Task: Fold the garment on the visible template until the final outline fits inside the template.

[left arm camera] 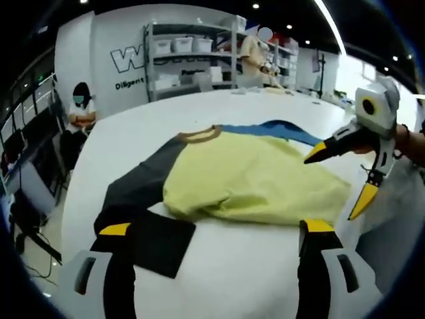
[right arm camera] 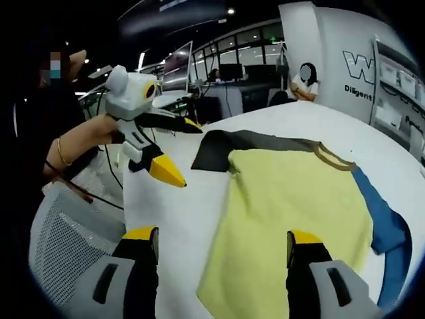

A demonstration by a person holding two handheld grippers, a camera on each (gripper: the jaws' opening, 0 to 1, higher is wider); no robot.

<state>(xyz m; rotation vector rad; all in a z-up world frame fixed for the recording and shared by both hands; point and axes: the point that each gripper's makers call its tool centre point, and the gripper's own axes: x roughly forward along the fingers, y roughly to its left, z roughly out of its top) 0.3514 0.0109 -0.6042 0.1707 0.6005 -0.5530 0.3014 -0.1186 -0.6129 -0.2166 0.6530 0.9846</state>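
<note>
- Left gripper point(left arm camera: 218, 232) fingers point(left arm camera: 114, 230) spread wide, holding nothing, above the white surface point(left arm camera: 246, 272).
- Right gripper point(right arm camera: 216, 236) fingers point(right arm camera: 141, 234) equally wide apart, empty.
- Yellow garment point(left arm camera: 246, 176) lies flat just beyond both pairs, dark sleeve point(left arm camera: 136, 189) toward the left fingers.

The left gripper point(left arm camera: 216, 229) is rising from the bottom of the frame with its yellow-tipped jaws spread wide over the white table point(left arm camera: 239, 279). At centre a yellow shirt point(left arm camera: 255, 176) with dark and blue sleeves is lying on the table, near a black template point(left arm camera: 159, 242) at lower left. The right gripper point(left arm camera: 335, 179) is reaching in from the right edge, jaws parted, one tip over the shirt.
</note>
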